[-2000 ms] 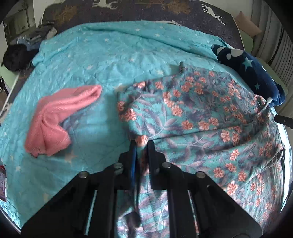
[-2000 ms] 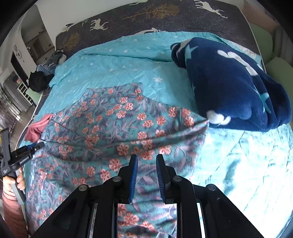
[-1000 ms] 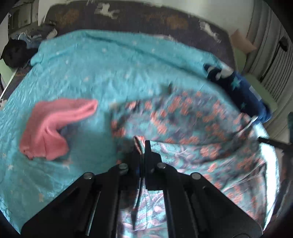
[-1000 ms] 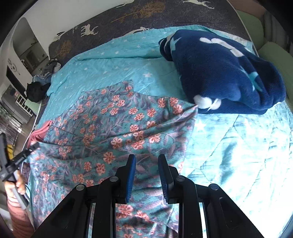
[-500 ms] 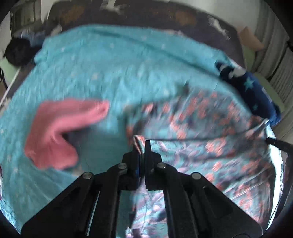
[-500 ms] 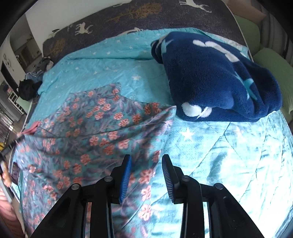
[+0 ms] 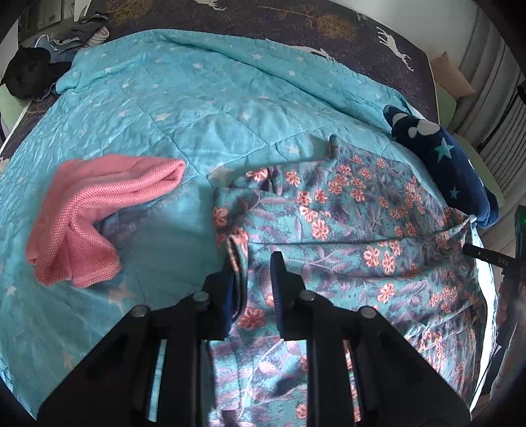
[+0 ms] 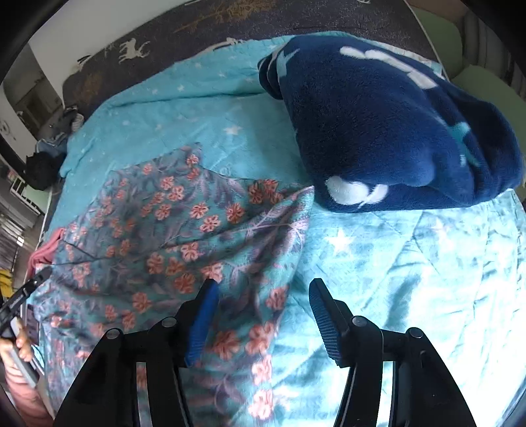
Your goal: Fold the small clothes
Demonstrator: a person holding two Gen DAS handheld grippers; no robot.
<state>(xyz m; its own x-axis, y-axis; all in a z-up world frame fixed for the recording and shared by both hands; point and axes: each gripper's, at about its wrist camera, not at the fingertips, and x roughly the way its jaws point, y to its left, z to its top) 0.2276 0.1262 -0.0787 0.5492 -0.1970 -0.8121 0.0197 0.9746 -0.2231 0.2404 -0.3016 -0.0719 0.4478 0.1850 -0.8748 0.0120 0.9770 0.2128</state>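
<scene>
I see a teal star quilt point(image 7: 184, 108) over a dark deer-print sheet point(image 7: 345, 23), w/ a navy fleece blanket point(image 8: 388, 124) bunched on the quilt's right side.

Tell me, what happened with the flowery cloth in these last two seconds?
The left gripper, clamped on the flowery cloth's edge a second ago, has just opened and let go. The right gripper stands open over the cloth. The pink cloth and blue blanket lie unmoved.

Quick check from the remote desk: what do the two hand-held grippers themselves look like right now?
Both match: the left hand-held gripper and right hand-held gripper have matte black angular frames with round silver bolt heads and two fingers lined with ribbed blue pads. No cables or sleeves are visible.
</scene>
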